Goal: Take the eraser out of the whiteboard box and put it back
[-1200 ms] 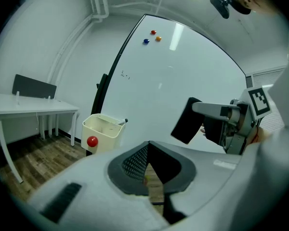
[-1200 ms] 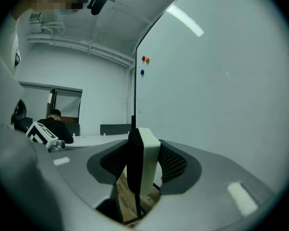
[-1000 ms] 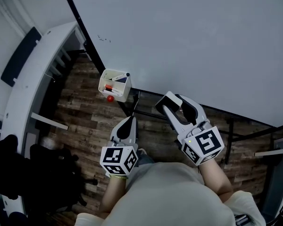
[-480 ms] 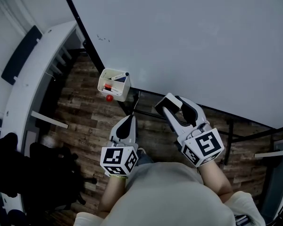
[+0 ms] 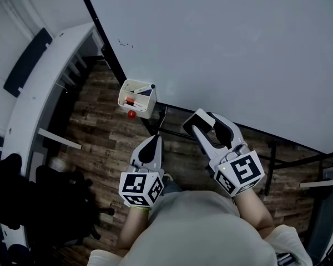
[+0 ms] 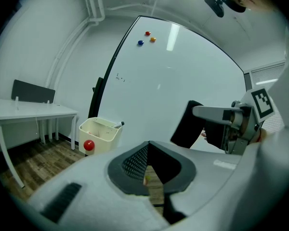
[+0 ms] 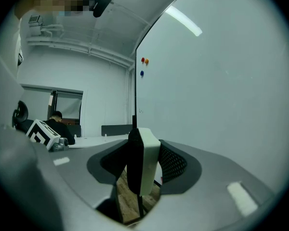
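Right gripper (image 5: 201, 122), smooth grey moulded plastic, pinches the eraser (image 7: 145, 163) upright between its mesh-textured pads: a slim rectangular block with rounded corners, white hard backing on one face, black felt on the other. Eraser held out of the whiteboard box (image 5: 136, 105), well to its right, near the lower edge of the glossy whiteboard (image 5: 227, 49). Left gripper (image 5: 152, 147) with jaws pressed together, nothing between them. Box: cream plastic, open-topped, squarish, hung at the board's dark frame; a round red magnet (image 5: 131, 114) on its front wall, a marker (image 5: 145, 88) inside. Below, a plank-grained wooden floor (image 5: 97, 134).
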The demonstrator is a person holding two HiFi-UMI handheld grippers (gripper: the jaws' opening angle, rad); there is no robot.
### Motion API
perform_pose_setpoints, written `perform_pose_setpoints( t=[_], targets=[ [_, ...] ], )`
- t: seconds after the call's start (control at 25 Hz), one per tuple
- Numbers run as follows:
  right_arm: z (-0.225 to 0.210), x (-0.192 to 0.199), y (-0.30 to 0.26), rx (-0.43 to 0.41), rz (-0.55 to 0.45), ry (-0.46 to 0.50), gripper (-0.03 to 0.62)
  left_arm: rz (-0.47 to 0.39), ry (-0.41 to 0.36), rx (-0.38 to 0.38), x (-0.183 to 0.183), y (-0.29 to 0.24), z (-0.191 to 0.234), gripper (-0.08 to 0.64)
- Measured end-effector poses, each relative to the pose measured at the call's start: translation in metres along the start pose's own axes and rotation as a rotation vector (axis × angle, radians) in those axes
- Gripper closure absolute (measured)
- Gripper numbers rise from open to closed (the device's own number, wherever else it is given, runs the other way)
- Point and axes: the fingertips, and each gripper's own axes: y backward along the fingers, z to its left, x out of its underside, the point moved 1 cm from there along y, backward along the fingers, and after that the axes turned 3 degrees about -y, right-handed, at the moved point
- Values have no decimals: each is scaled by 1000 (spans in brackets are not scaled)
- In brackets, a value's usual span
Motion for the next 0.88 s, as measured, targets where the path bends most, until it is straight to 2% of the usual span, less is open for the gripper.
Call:
perform_pose_setpoints(
  t=[0.88],
  targets=[
    [30,-2,-62,-92,8,15,397,2,21,-65,-2,12,48,556]
  ],
)
